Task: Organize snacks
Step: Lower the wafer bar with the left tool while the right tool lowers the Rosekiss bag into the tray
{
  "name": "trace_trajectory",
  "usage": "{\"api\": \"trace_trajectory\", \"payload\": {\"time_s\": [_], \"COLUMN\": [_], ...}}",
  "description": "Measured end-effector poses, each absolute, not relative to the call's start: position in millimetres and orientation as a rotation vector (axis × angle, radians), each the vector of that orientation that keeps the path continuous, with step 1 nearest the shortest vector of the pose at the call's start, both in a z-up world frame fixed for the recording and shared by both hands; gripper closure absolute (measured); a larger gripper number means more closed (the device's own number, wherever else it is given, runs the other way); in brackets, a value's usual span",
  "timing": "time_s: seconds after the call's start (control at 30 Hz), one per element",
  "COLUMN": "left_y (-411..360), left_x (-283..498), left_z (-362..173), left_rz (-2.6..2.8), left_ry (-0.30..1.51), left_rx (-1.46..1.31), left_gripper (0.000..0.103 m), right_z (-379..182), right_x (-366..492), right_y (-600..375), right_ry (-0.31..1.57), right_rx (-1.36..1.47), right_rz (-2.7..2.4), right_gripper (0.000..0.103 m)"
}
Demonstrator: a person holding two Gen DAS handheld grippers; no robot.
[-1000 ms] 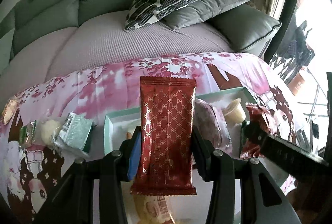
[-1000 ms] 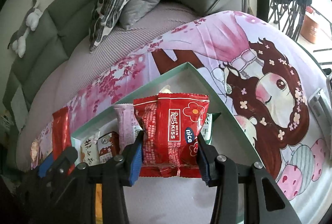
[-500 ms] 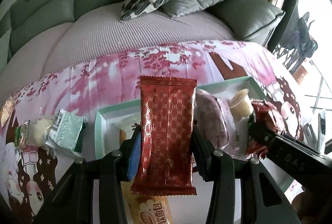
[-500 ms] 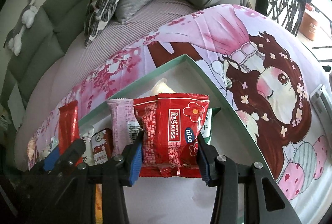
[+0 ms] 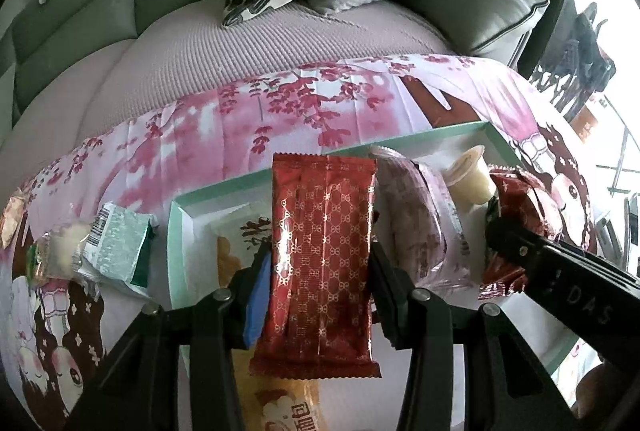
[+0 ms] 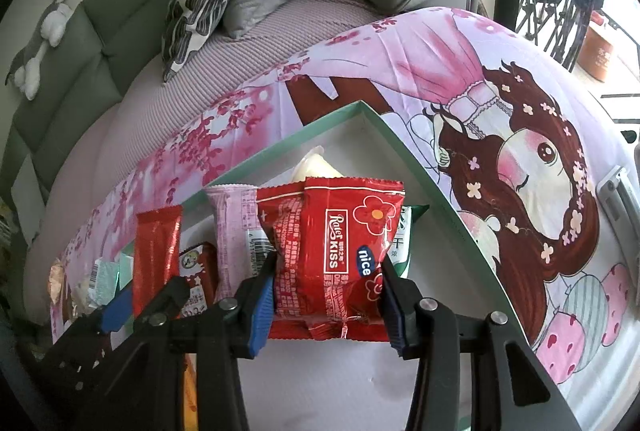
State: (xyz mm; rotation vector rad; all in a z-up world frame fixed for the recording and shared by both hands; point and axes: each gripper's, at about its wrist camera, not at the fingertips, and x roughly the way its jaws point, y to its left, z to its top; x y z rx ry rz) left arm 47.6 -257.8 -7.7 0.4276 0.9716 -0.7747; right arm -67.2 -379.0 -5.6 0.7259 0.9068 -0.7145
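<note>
The left gripper (image 5: 320, 271) clamps a dark red wafer pack (image 5: 322, 263) upright over the tray (image 5: 178, 231). The right gripper (image 6: 328, 271) pinches a red bag (image 6: 340, 251) above the tray's near right part. Both snacks are held, not yet set down.

Already in the tray, as I judge: a bread pack (image 5: 288, 407) at 6 o'clock below the wafer, a white pack (image 5: 240, 231) at 10, a purple pack (image 5: 416, 223) at 2, a jelly cup (image 5: 470, 177) beyond it, and a green-edged packet (image 6: 404, 239).

Still outside, at 9 o'clock on the pink cloth (image 5: 240, 119): a green packet (image 5: 120, 243) and a pale sweet (image 5: 60, 251). So the task seems past halfway.
</note>
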Motion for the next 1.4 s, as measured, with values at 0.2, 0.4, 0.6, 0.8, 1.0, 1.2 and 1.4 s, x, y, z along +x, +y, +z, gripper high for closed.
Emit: {"api": "trace_trajectory", "payload": {"time_s": [0.2,0.4,0.6,0.8,1.0,1.2,1.4], "left_y": [-258.2,-258.2,-255.9,-251.1,-240.8,-220.9,-192.1], "left_x": [49.8,47.9,47.6,48.3,54.2,72.3,96.1], "left_z": [-9.6,-6.7,-1.5,9.4,21.8,26.1,25.3], "left_rz": [-0.767,-0.762,-0.753,-0.747,-0.714,-0.636,-0.536], "left_ry": [0.978,0.968,0.957,0.938,0.916,0.932,0.98], "left_rx": [0.435,0.438,0.423,0.412,0.397,0.348,0.225], "left_gripper": [0.052,0.044,0.034,0.024,0.024,0.024,0.024], "right_z": [-7.0,-5.7,-1.5,2.7,15.7,24.8,23.9], "right_x": [-64.7,-64.4,-67.6,-68.0,-69.9,-69.5,-64.8], "right_y": [-379.0,-380.0,-380.9,-379.8,-375.5,-372.8,-370.1], "right_ry": [0.927,0.944,0.932,0.925,0.884,0.851,0.858], "right_rx": [0.709,0.692,0.699,0.701,0.697,0.698,0.695], "right_rz": [-0.72,-0.725,-0.737,-0.73,-0.73,-0.717,-0.697], "right_gripper": [0.051,0.047,0.038,0.034,0.032,0.033,0.033]}}
